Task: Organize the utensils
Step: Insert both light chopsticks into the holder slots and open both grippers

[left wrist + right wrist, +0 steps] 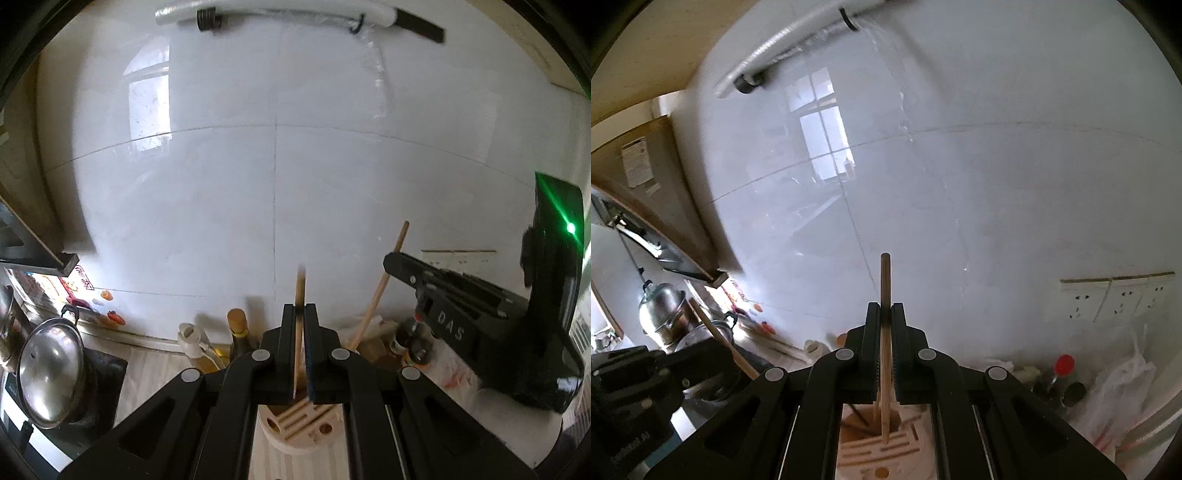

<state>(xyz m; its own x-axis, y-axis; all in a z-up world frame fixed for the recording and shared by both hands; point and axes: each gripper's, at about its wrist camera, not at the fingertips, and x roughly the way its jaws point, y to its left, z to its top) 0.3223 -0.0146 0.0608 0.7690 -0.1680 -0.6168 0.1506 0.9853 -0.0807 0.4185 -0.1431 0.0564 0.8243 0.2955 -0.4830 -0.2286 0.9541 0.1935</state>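
My left gripper (300,314) is shut on a wooden chopstick (300,295) held upright above a round wooden utensil holder (291,424) with slots and holes. My right gripper (885,314) is shut on another wooden chopstick (885,288), its lower tip just above the same holder (882,454). In the left wrist view, the right gripper (395,262) appears at the right with its chopstick (384,284) slanting up. In the right wrist view, the left gripper's body (646,373) and its chopstick (720,339) appear at the lower left.
A steel pot lid (50,373) sits on the stove at left. Bottles (238,332) and jars (410,339) stand along the white tiled wall. Wall sockets (1119,295), a red-capped bottle (1062,369) and a plastic bag (1123,391) are at right.
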